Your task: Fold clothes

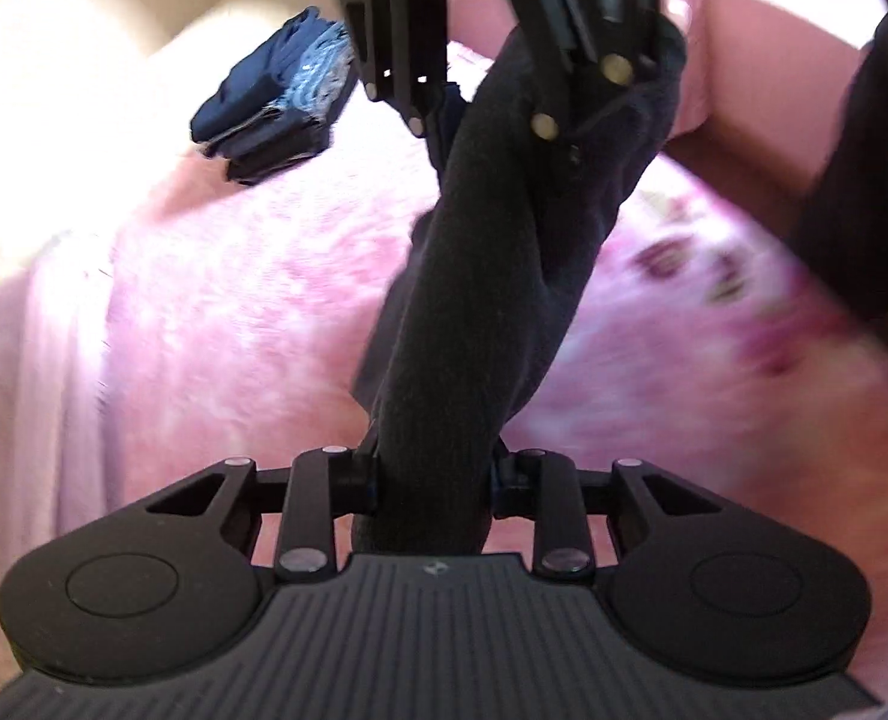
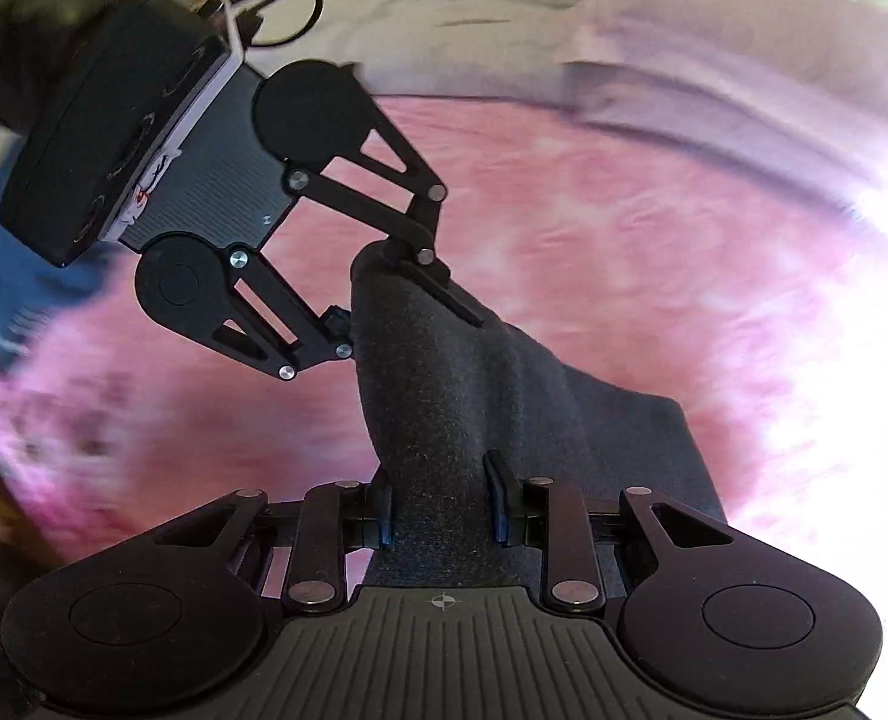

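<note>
Both tongs, left (image 1: 435, 474) and right (image 2: 441, 510), clench one dark garment (image 2: 474, 396) (above pink bedding (image 2: 624, 240)).

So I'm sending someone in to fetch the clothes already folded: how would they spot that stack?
Start from the fuzzy pink blanket spread over the bed. Near its far edge, beside the cream wall, sits the small stack of folded dark navy and light blue clothes. Unlike the dark grey knitted garment held up between the two grippers, it lies flat, squared and untouched.
</note>
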Tool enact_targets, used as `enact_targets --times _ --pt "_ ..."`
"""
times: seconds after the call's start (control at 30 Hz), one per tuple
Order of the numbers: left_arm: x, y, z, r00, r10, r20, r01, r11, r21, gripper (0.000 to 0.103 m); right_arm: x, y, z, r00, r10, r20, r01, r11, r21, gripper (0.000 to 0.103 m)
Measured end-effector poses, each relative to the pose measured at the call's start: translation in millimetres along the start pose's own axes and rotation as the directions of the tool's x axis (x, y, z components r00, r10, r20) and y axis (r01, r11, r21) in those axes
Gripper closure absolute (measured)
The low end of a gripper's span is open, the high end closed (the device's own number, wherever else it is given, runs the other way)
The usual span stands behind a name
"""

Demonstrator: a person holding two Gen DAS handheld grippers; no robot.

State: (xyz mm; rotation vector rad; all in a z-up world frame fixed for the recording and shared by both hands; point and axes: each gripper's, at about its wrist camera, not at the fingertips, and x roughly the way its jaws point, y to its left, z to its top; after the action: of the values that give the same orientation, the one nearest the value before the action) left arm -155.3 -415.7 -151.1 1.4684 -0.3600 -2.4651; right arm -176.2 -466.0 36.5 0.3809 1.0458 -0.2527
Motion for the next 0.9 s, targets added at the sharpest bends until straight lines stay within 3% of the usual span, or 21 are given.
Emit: enact_targets --times 0.1,0.17,0.23,0.33,0.4,0.43,0.47,0.5,0.53,0.6,0.67,0.73,0.77,0.87,0.9 --pt "-43 -3 10 0.990 -0.140 0.025 0.142 0.976 -0.165 0.078 -31 17 18 0.986 0.147 -0.083 -0.149 0.989 -0.016 0.075" --pt "-64 -3 7 0.975 -0.210 0.069 0.221 0.929 -0.297 0.078 -47 30 32 0.960 0.229 -0.160 -0.241 0.969 -0.060 0.075" --pt "-81 -4 2 0.957 -0.266 0.117 0.290 0.859 -0.421 0.078 -53 41 48 0.930 0.286 -0.229 -0.314 0.945 -0.095 0.075" --pt "-77 -3 -33 0.947 -0.283 0.156 0.317 0.726 -0.610 0.078 -35 43 73 0.879 0.357 -0.316 -0.410 0.904 -0.120 0.075" --pt "-63 -3 -66 0.951 -0.267 0.158 0.295 0.618 -0.729 0.078 -5 38 86 0.870 0.371 -0.324 -0.429 0.895 -0.125 0.075" --pt "-53 -5 -88 0.954 -0.256 0.157 0.276 0.541 -0.795 0.078 10 35 92 0.865 0.378 -0.328 -0.438 0.890 -0.128 0.073" --pt "-43 -6 -110 0.957 -0.246 0.153 0.254 0.463 -0.849 0.078 25 31 98 0.871 0.376 -0.317 -0.435 0.890 -0.138 0.065" --pt "-33 -8 -131 0.961 -0.237 0.144 0.230 0.389 -0.892 0.078 37 23 103 0.897 0.351 -0.268 -0.400 0.903 -0.156 0.059" --pt "-23 -12 -155 0.964 -0.229 0.137 0.205 0.304 -0.930 0.078 43 13 106 0.930 0.313 -0.194 -0.343 0.927 -0.150 0.050" --pt "-6 -20 -203 0.970 -0.210 0.121 0.150 0.129 -0.980 0.078 51 -11 108 0.974 0.224 -0.028 -0.226 0.972 -0.065 0.049" --pt "9 -29 -248 0.975 -0.202 0.097 0.088 -0.052 -0.995 0.078 47 -34 95 0.978 0.174 0.112 -0.182 0.981 0.067 0.047" --pt "18 -43 -282 0.975 -0.191 0.117 0.075 -0.212 -0.974 0.078 44 -51 64 0.976 0.130 0.173 -0.165 0.966 0.200 0.038" --pt "21 -50 -294 0.975 -0.180 0.130 0.079 -0.268 -0.960 0.078 44 -58 44 0.978 0.108 0.180 -0.154 0.953 0.263 0.031" --pt "23 -64 -302 0.978 -0.147 0.148 0.092 -0.332 -0.939 0.078 51 -64 -17 0.990 0.072 0.124 -0.118 0.900 0.419 0.030" --pt "23 -64 -302 0.979 -0.140 0.145 0.091 -0.336 -0.937 0.078 55 -60 -35 0.991 0.081 0.109 -0.122 0.880 0.458 0.030"
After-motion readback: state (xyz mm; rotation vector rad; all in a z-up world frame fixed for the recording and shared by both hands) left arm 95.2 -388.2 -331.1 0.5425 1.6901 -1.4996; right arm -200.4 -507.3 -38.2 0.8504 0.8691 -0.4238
